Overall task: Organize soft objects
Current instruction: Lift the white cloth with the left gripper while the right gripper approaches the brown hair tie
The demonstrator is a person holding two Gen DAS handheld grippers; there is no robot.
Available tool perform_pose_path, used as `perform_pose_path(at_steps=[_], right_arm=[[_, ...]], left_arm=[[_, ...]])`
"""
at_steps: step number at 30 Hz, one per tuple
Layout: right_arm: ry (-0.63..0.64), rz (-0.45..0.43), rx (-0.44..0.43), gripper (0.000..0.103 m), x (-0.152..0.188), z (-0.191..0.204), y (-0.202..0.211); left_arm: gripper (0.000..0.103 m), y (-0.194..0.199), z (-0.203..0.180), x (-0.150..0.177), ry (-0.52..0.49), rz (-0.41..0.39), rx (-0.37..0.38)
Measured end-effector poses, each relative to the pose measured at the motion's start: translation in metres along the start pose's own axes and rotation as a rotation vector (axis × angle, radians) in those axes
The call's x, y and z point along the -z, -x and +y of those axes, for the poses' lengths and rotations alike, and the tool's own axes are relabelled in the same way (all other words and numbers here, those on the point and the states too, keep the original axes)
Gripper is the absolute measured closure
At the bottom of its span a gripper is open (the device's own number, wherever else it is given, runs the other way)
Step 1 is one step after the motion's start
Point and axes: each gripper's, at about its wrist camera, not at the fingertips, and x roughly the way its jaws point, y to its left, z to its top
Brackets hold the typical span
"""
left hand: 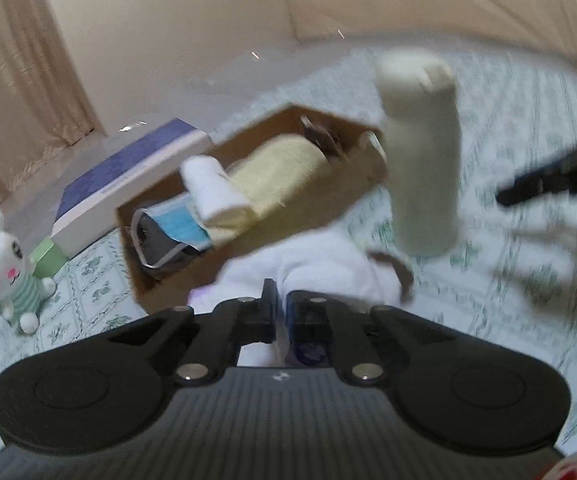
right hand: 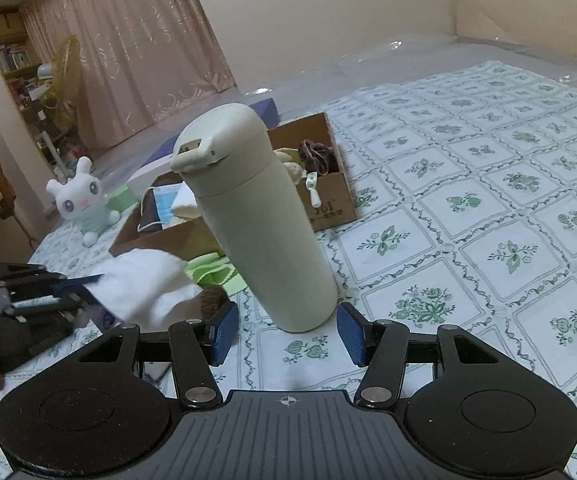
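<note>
Cloth, white and folded, lies on the patterned bedspread directly ahead of the left gripper. Left jaws are clenched nearly together; in the right wrist view their tips sit at the cloth's near edge, seemingly pinching a fold, though blur in the left wrist view leaves contact uncertain.

Right gripper stands released, jaws apart, with the base of a cream flask just ahead of the gap and untouched by either pad.

Cardboard box sits beyond the flask, ahead of both grippers. It already holds a yellow towel, a rolled white cloth and face masks. A plush rabbit stands to the left of the box.

Handling judgement: the cloth looks light, limp and compressible. It will drape and unfold if lifted by one corner. Better to take a thick folded edge, pinching several layers, and lift high enough to clear the box wall. Slip risk low; snagging on the flask possible.
</note>
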Motion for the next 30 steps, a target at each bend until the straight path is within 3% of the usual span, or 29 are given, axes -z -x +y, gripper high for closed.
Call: perform_pose_path(at_steps=[9, 13, 19, 25, 30], right_arm=[[0.012, -0.010, -0.021, 0.048, 0.002, 0.009, -0.002], [0.026, -0.007, -0.033, 0.048, 0.003, 0.017, -0.006], [0.049, 0.013, -0.056, 0.048, 0.007, 0.029, -0.016], [0.078, 0.027, -0.093, 0.048, 0.012, 0.047, -0.023], [0.152, 0.044, -0.180, 0.048, 0.021, 0.077, -0.026]], left_arm=[[0.098, 0.082, 0.094, 0.002, 0.326, -0.144, -0.076], [0.098, 0.112, 0.122, 0.013, 0.411, -0.158, -0.144], [0.098, 0.138, 0.147, 0.043, 0.487, -0.120, -0.230], [0.098, 0.134, 0.148, 0.077, 0.550, -0.015, -0.259], [0.098, 0.139, 0.151, 0.108, 0.610, 0.053, -0.301]])
